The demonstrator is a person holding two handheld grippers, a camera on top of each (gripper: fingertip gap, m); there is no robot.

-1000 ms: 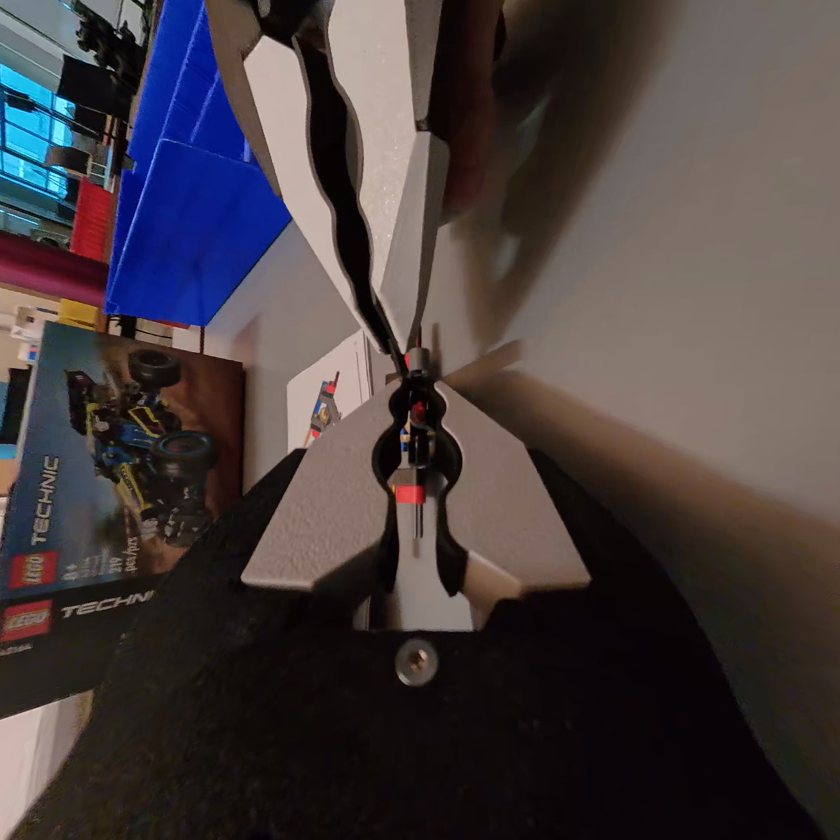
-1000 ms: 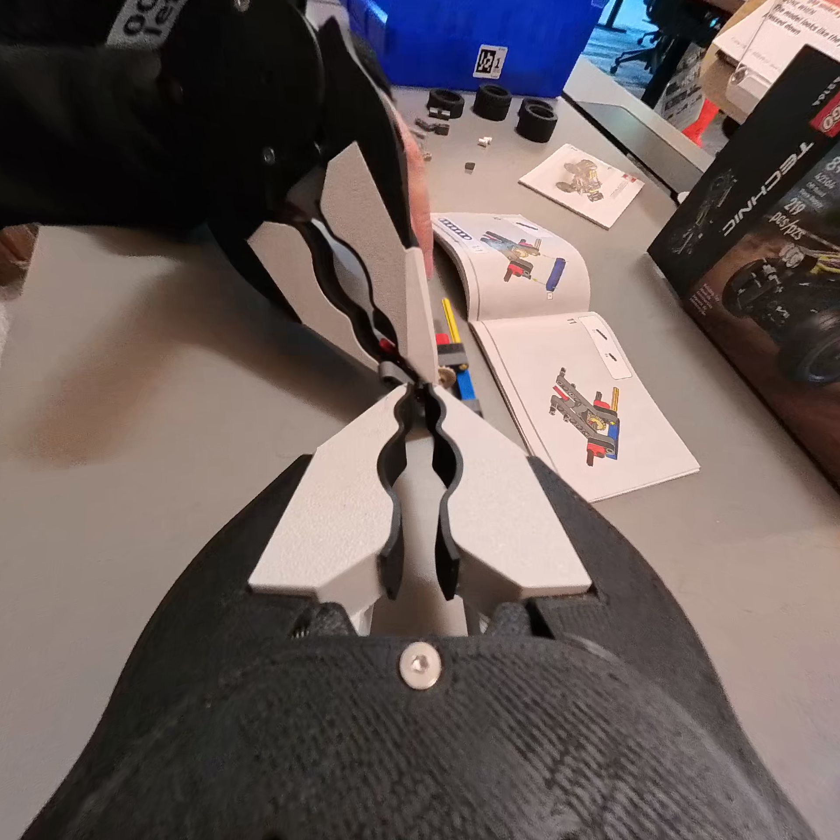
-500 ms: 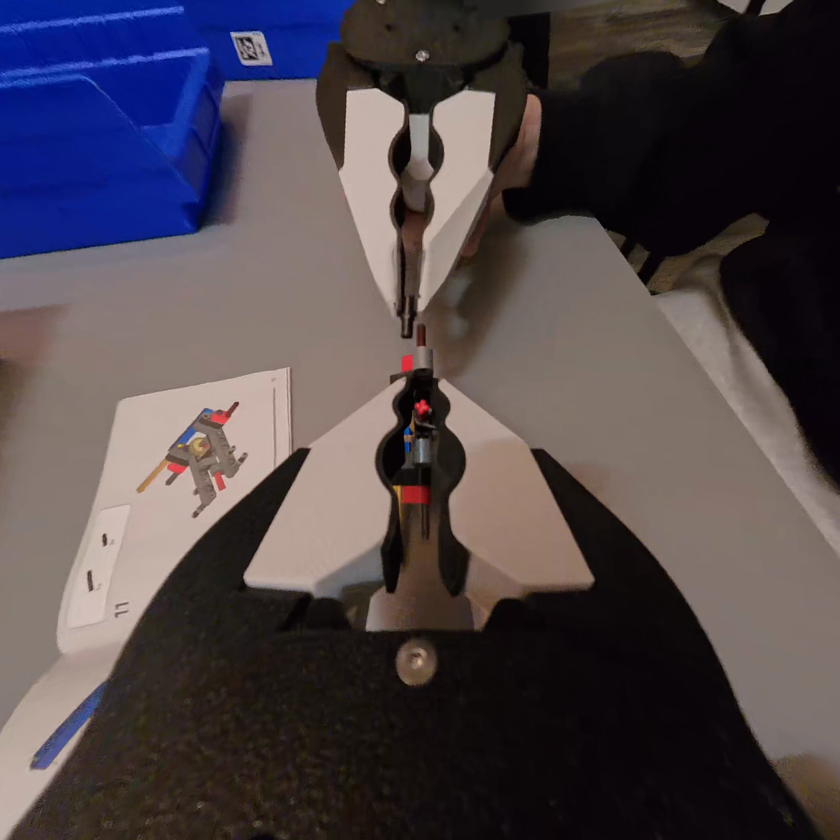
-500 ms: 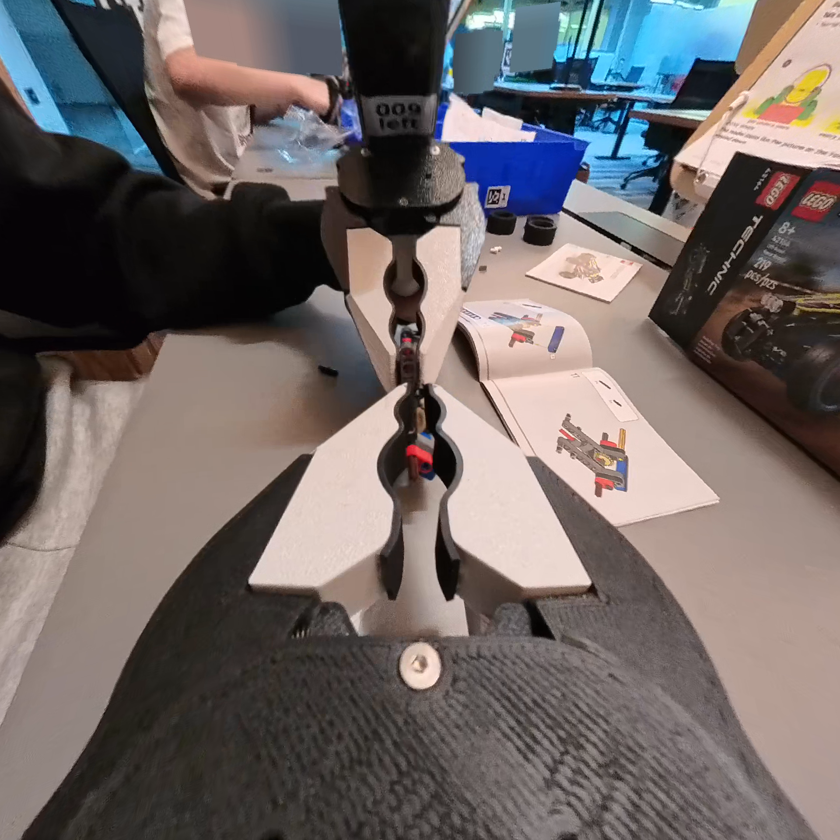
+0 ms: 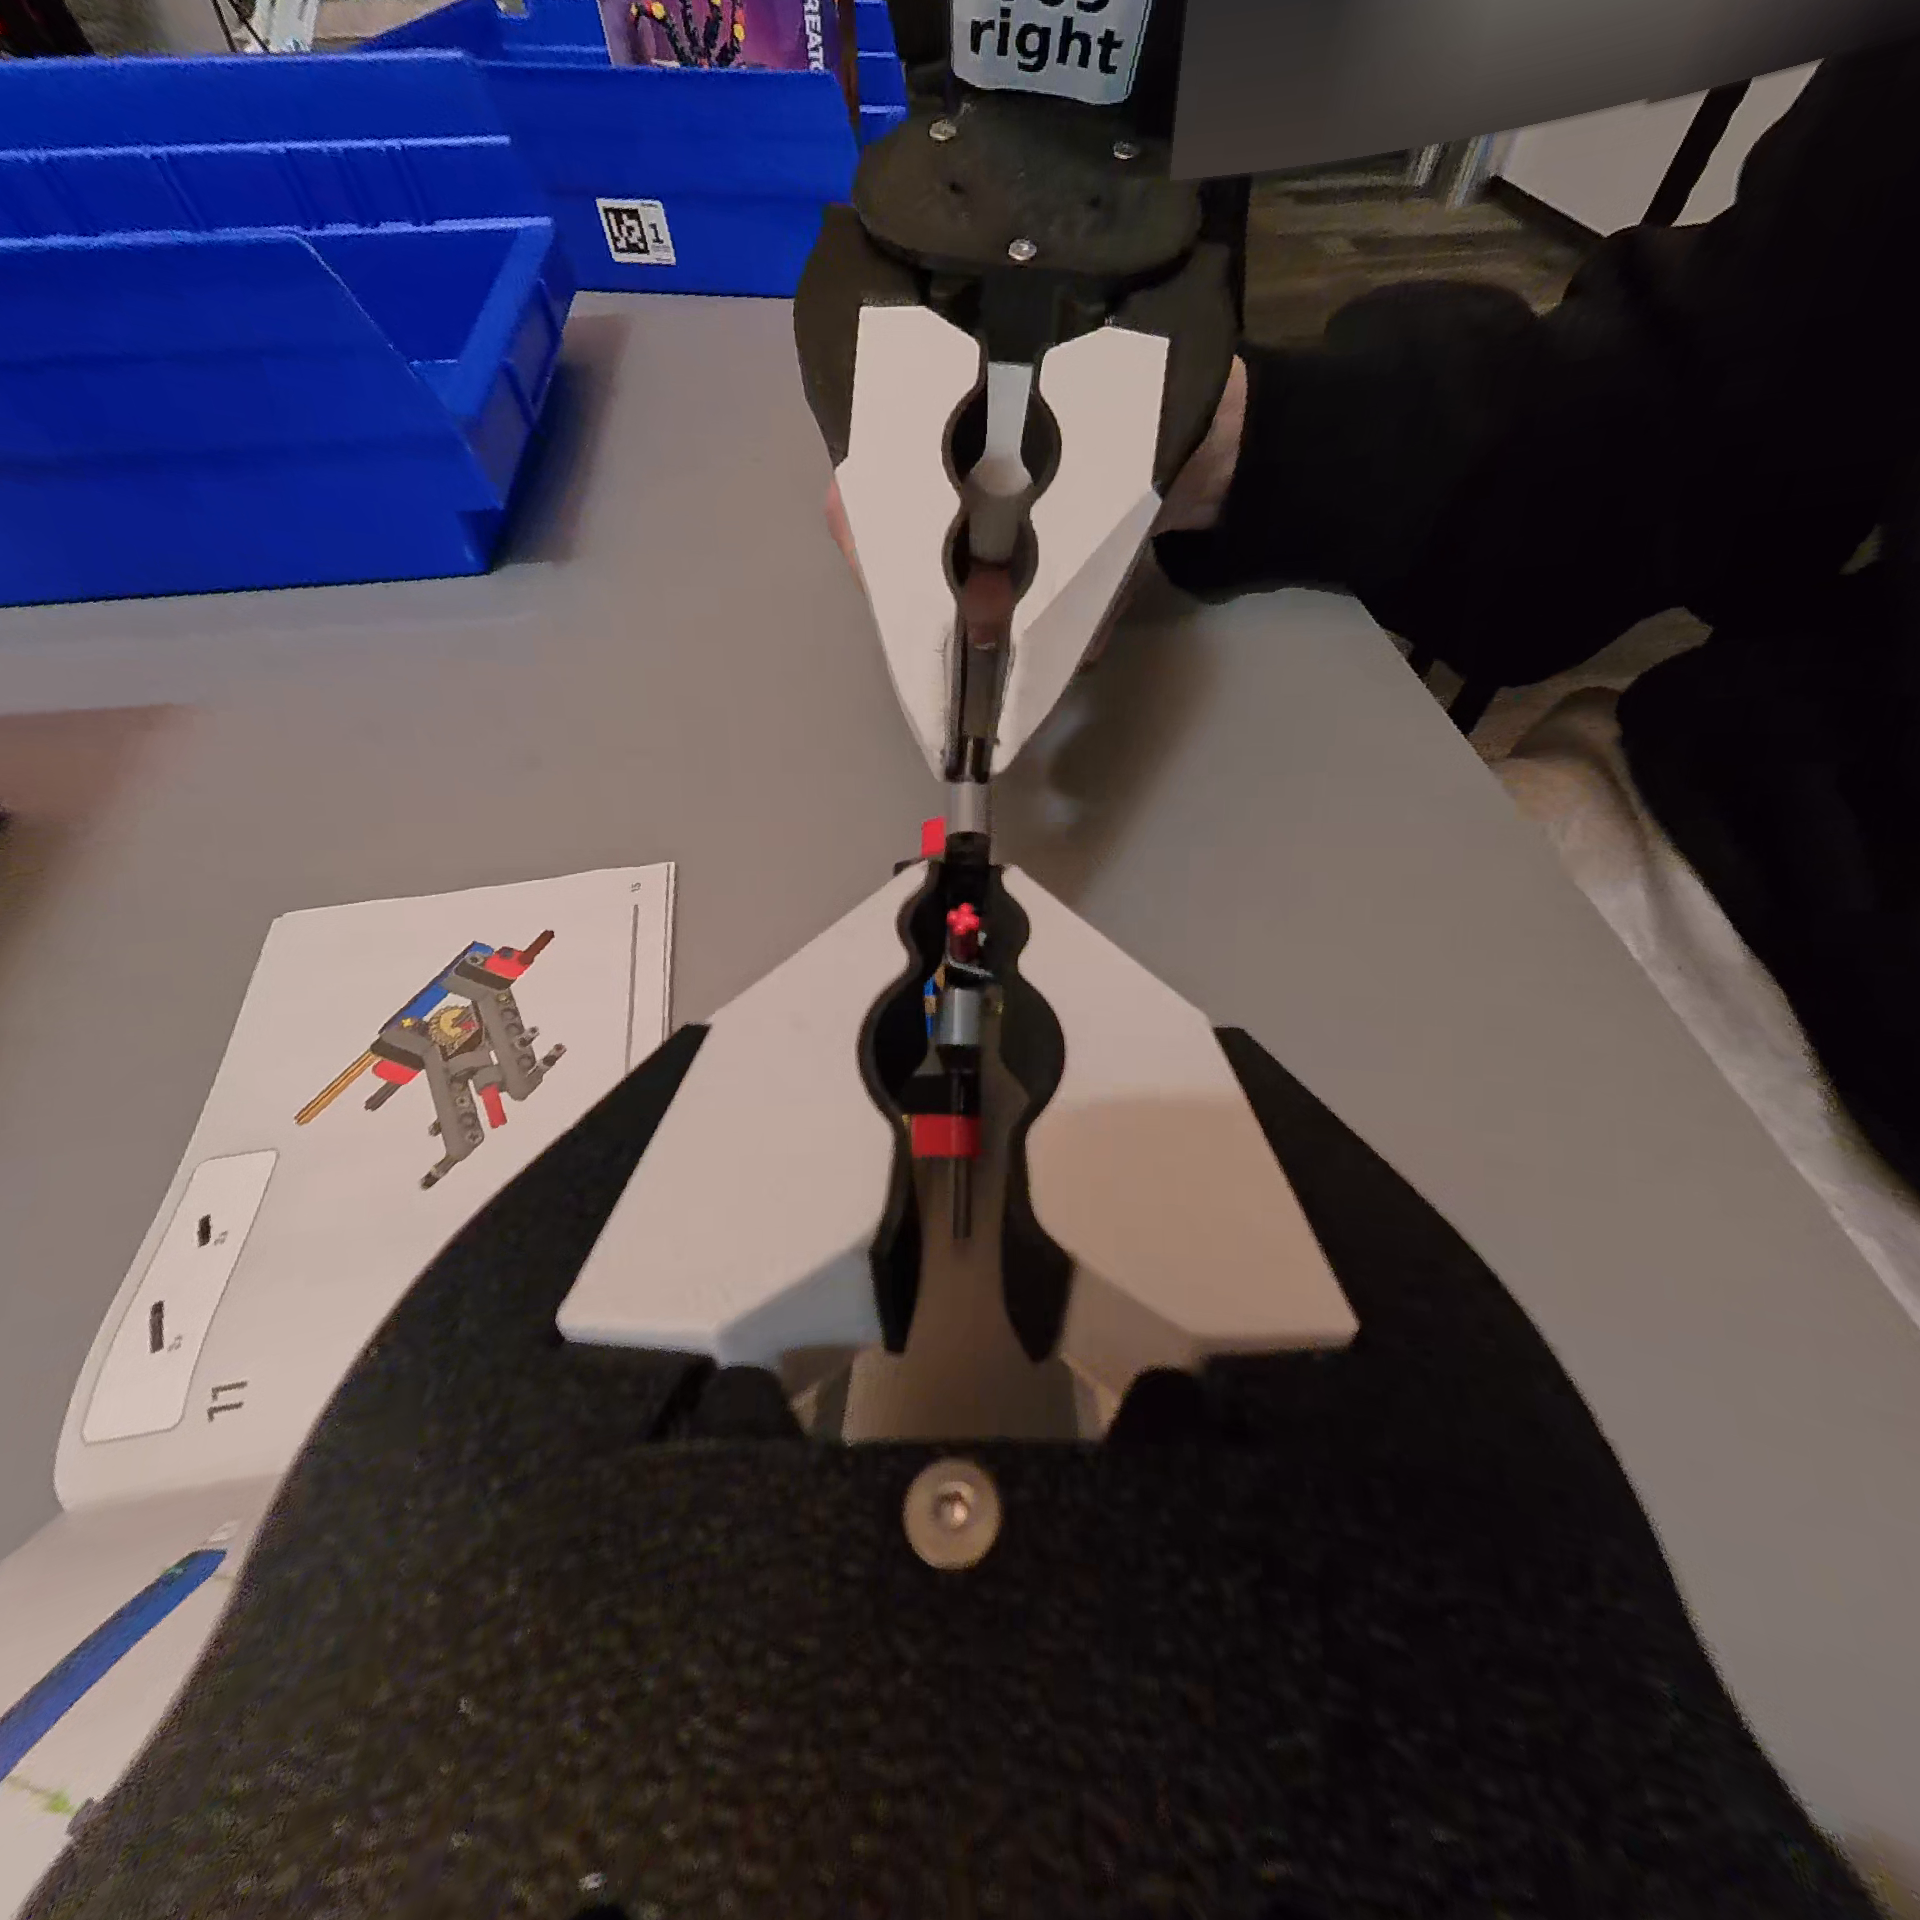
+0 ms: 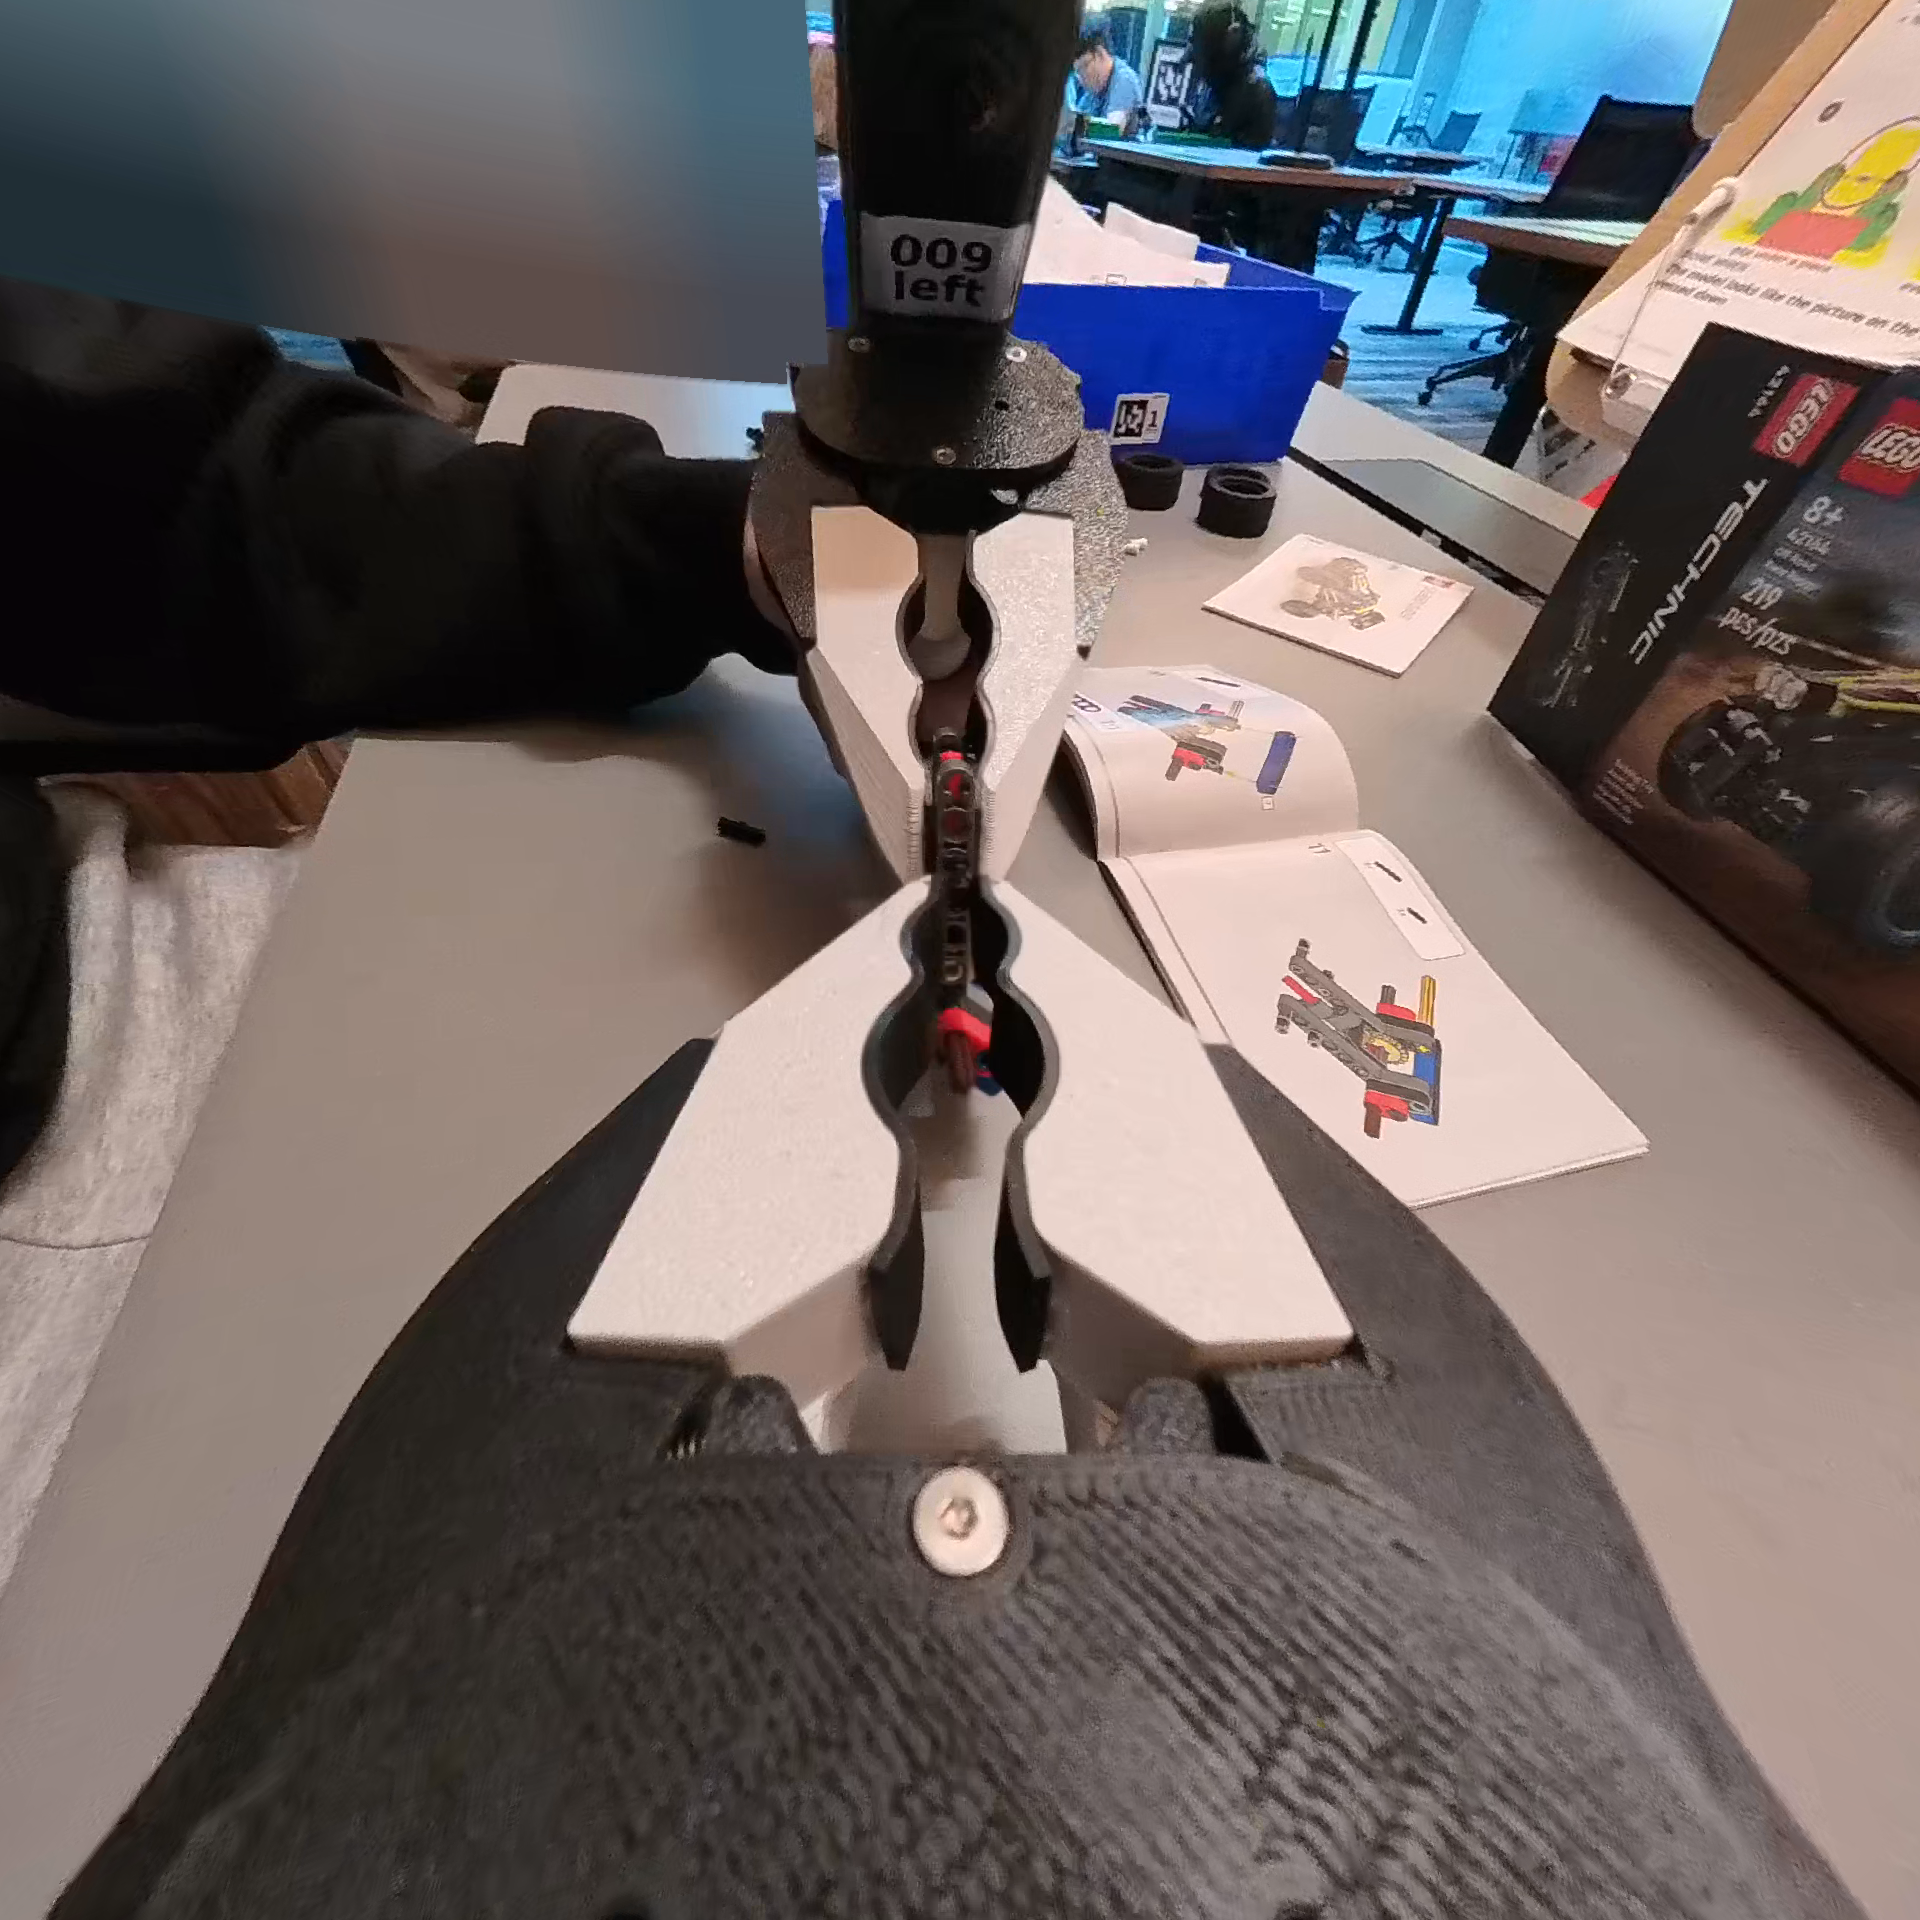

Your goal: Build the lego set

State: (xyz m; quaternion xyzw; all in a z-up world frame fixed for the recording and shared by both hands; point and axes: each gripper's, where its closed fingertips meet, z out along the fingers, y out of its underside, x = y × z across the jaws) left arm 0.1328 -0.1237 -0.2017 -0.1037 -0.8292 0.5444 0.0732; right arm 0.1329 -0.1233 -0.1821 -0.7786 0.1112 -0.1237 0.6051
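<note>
My left gripper (image 5: 961,873) is shut on a small lego assembly (image 5: 951,1039) of black, red and grey parts, with a grey bush (image 5: 966,805) sticking out past its tips. My right gripper (image 5: 971,764) faces it tip to tip and is shut on a small black pin (image 5: 971,750), which touches the grey bush. In the right wrist view my right gripper (image 6: 954,899) meets the left gripper (image 6: 948,847). The assembly's black holed beam (image 6: 951,810) shows between the left fingers. Both are held above the grey table (image 5: 1299,935).
An open instruction booklet (image 6: 1351,987) lies on the table under the grippers. A lego box (image 6: 1745,675) stands beside it, near a leaflet (image 6: 1340,603), black tyres (image 6: 1236,499) and blue bins (image 5: 260,364). A loose black pin (image 6: 740,829) lies near the sleeve. The table edge (image 5: 1558,831) is close. Left and right tips are no more than a few centimetres apart.
Both grippers have swung from a tilted, crossed pose to face each other head-on. The gap between the right gripper's pin and the grey bush has closed.
</note>
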